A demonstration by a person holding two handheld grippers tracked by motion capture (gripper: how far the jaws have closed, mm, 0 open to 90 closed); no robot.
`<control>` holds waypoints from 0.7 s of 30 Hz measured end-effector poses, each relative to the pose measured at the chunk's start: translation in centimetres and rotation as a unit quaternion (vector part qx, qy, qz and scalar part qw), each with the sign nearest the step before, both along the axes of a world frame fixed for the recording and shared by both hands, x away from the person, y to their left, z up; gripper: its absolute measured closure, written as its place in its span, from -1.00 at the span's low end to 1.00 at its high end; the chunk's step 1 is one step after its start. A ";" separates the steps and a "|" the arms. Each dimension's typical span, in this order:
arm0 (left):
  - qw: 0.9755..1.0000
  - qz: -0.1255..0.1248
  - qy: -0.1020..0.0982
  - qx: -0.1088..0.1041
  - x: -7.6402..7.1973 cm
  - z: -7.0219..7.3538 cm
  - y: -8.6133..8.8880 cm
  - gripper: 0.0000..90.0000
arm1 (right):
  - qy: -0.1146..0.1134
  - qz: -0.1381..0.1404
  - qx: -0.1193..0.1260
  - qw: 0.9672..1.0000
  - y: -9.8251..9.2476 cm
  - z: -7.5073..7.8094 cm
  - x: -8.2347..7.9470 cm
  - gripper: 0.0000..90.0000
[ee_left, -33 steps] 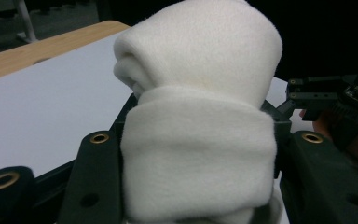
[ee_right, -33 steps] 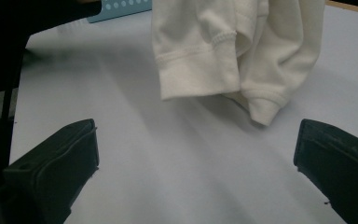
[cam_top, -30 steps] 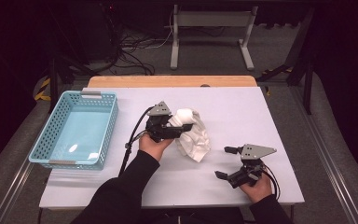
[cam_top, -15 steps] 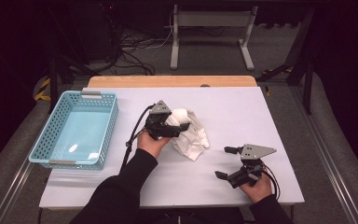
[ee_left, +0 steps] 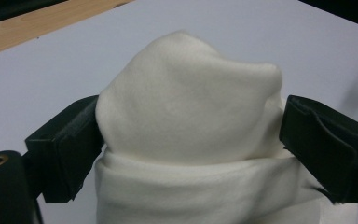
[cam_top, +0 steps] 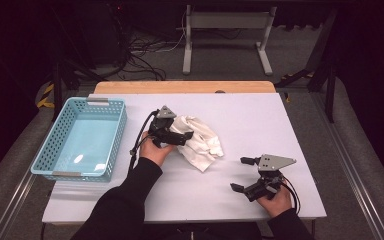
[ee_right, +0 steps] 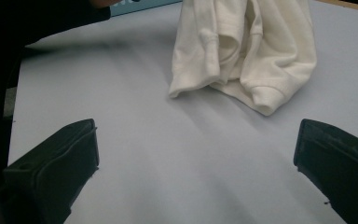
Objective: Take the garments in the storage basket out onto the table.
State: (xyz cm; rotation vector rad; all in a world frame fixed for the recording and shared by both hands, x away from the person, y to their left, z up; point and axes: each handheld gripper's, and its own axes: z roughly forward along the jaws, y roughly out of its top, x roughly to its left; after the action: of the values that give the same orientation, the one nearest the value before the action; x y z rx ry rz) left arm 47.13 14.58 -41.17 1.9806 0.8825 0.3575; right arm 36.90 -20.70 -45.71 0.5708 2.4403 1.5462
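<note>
The white cloth [cam_top: 198, 141] is bunched between the just-opened jaws of the left hand-held gripper [cam_top: 182, 137], unpinched; the right hand-held gripper [cam_top: 241, 174] is held open, well apart.

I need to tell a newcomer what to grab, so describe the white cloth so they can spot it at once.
Start at the pale table and find the blue basket on its left side. Just right of that basket, near the table's middle, lies the cloth, with the left tool at its edge. It is the one soft, crumpled, cream-white heap there.
</note>
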 end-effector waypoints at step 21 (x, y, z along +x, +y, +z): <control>1.000 0.010 -0.013 -0.015 -1.1 1.4 3.0 -0.90 | 0.000 -0.002 0.000 1.000 0.0 0.0 0.0 -0.98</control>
State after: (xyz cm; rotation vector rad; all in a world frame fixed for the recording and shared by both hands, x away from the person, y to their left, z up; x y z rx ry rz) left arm 46.00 17.59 -39.72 1.9363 0.8858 0.3781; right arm 36.93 -20.71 -45.73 0.5749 2.4382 1.5448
